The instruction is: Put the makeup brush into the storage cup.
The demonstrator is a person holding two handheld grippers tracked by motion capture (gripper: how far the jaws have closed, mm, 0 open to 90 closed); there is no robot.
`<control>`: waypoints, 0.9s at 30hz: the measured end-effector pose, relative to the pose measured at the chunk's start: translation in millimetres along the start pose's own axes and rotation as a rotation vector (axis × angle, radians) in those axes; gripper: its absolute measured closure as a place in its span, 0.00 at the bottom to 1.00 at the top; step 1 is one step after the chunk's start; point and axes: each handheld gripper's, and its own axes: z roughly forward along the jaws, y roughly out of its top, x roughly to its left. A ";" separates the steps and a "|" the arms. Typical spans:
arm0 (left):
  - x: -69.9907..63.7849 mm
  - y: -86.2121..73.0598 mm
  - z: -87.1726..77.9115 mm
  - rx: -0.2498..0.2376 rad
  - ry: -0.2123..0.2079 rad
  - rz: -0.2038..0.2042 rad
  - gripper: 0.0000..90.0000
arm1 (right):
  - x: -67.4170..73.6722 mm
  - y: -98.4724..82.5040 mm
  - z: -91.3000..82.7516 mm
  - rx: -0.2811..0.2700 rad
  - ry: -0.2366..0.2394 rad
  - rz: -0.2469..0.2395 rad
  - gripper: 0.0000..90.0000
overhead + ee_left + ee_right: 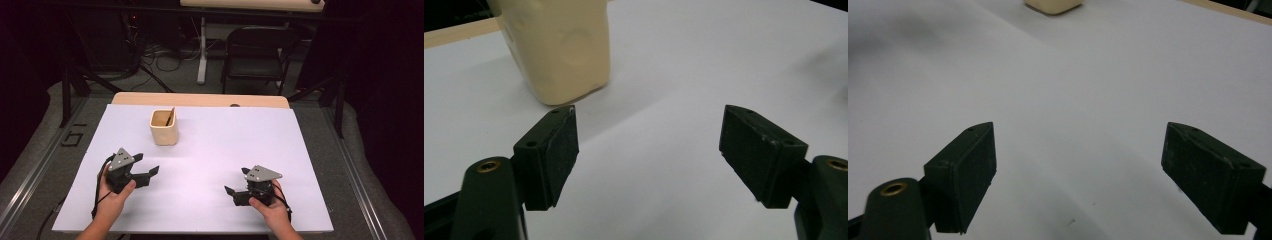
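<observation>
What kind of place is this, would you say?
Probably a lab or recording workspace rather than a home. A table covered with a white sheet stands on grey carpet, with loose cables on the floor behind it, a black folding chair and dark surroundings.

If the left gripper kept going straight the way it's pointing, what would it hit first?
Probably the cream cup. It stands just ahead of the open left gripper, slightly off to one jaw's side, so it might only clip it.
</observation>
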 end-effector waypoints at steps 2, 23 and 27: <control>-0.7 -3.4 -3.2 0.005 -0.002 0.003 0.27 | -2.6 -3.0 -3.8 0.004 -0.007 0.007 0.16; 6.3 -30.8 -30.2 0.028 0.009 -0.025 0.27 | -28.3 -37.8 -48.6 0.019 -0.100 0.073 0.16; 6.7 -34.1 -30.4 0.036 0.002 -0.024 0.27 | -33.4 -42.2 -55.6 0.020 -0.110 0.086 0.16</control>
